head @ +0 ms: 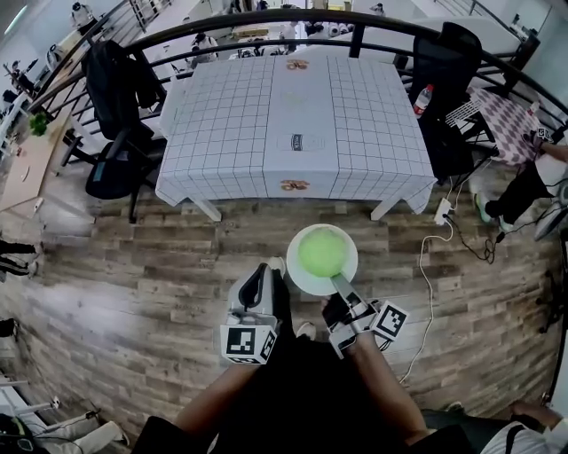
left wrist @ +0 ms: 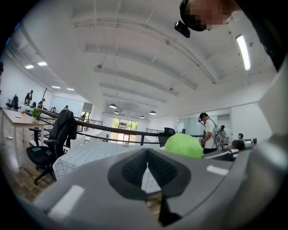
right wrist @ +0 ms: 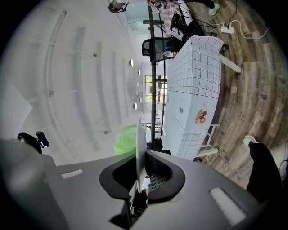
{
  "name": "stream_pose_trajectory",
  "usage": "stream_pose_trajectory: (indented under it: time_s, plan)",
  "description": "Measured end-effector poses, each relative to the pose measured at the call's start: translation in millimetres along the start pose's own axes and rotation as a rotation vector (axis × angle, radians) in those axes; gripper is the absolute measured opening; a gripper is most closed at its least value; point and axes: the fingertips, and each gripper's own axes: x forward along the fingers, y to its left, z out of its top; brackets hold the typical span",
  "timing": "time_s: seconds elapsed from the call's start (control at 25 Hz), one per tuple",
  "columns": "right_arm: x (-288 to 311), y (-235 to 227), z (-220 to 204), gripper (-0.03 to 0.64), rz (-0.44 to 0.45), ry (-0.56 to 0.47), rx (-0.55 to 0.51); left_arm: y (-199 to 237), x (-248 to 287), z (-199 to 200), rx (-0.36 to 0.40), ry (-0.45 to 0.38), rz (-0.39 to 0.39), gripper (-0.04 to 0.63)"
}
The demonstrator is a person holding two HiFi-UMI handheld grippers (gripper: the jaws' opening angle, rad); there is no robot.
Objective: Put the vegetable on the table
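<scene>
A round green vegetable (head: 321,253) rests on a white plate (head: 300,273) held above the wooden floor, in front of the table (head: 293,124) with its white grid cloth. My right gripper (head: 340,282) is shut on the plate's near rim. In the right gripper view the plate (right wrist: 141,148) shows edge-on between the jaws, with the vegetable (right wrist: 123,140) just behind it. My left gripper (head: 264,270) hovers beside the plate's left side, shut and holding nothing. In the left gripper view (left wrist: 146,173) the vegetable (left wrist: 183,145) sits to the right, and the table (left wrist: 101,152) lies ahead.
Office chairs draped with black jackets stand at the table's left (head: 120,133) and far right (head: 448,80). A black railing (head: 266,22) curves behind the table. A power strip (head: 442,211) with a white cable lies on the floor at right. A seated person (head: 532,177) is at the right edge.
</scene>
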Motion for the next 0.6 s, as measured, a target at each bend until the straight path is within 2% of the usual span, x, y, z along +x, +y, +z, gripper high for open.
stream_pose_trajectory:
  time_s: [0.12,0.24,0.4,0.6]
  plan:
    - [24.2,25.5,10.4,0.021,-0.046,-0.017,0.015,16.4,22.9,27.5,-0.022,0.04,-0.023,0.006]
    - [70.5,23.0,39.6,0.021,-0.052,-0.039,0.002,40.7,76.0,36.0,-0.033,0.037,-0.058,0.006]
    - [88.6,25.6,55.9,0.022,-0.045,-0.053,0.023,34.3,99.3,47.7,0.011,0.031,-0.093,0.006]
    - [125.3,-19.1,87.4,0.021,-0.049,-0.102,0.025,38.5,146.6,24.2,0.0,0.015,-0.138,0.006]
